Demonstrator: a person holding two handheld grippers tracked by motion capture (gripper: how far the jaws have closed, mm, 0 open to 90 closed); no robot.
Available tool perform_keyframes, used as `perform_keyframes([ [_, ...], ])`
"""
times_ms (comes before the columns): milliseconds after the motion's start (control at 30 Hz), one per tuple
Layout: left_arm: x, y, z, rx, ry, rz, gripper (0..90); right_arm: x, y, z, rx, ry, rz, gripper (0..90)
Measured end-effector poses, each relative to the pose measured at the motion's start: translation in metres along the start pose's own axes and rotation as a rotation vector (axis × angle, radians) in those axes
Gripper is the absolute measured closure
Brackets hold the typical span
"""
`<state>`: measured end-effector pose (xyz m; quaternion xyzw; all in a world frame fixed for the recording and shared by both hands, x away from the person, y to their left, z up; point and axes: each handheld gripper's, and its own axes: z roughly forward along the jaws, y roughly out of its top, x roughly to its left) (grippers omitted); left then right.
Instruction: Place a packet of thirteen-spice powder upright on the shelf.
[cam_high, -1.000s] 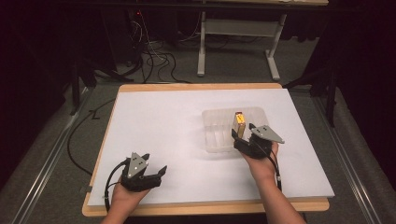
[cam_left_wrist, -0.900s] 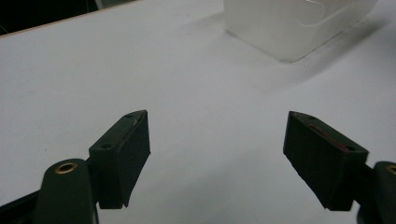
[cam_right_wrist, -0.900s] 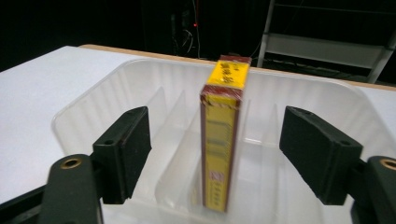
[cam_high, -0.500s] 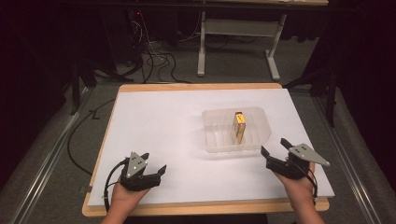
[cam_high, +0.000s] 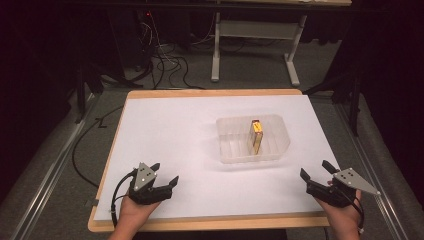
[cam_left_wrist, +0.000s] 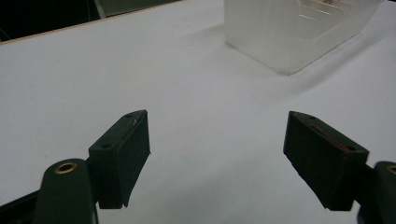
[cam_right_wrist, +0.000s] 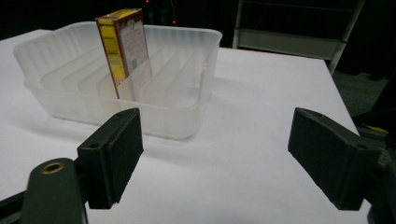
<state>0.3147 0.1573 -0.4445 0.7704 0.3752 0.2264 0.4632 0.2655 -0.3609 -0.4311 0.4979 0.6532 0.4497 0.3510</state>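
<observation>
At the table's near edge, left tongs (cam_high: 165, 179) and right tongs (cam_high: 316, 176) gape empty, the right having just opened, seemingly well clear of the bin (cam_high: 280, 145).

The surface (cam_high: 165, 150) is covered by a smooth, matt white sheet, paper-like in look, and a light wooden edge is seen around it. The tray (cam_high: 230, 150) is made of translucent, frosted plastic with moulded ribs and a faint sheen. The box (cam_high: 256, 136) is printed cardboard, slightly glossy. The left tongs (cam_high: 166, 174) and right tongs (cam_high: 315, 171) are formed of matt black plastic, perhaps with rubbery pads; brass-coloured metal eyelets and dull grey metal plates are carried on them.
</observation>
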Motion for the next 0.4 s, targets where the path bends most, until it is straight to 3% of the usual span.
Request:
perform_keyframes([
  [167, 0.001, -0.0003, 0.0007, -0.002, -0.001, -0.01, 23.1, 0.0042, -0.0018, 0.0062, 0.021, 0.013, -0.021, 18.2],
  [400, 0.0006, 0.0003, -0.0016, -0.005, 0.0, -0.006, 23.1, 0.0036, -0.0028, 0.0062, 0.028, 0.004, -0.006, 18.2],
])
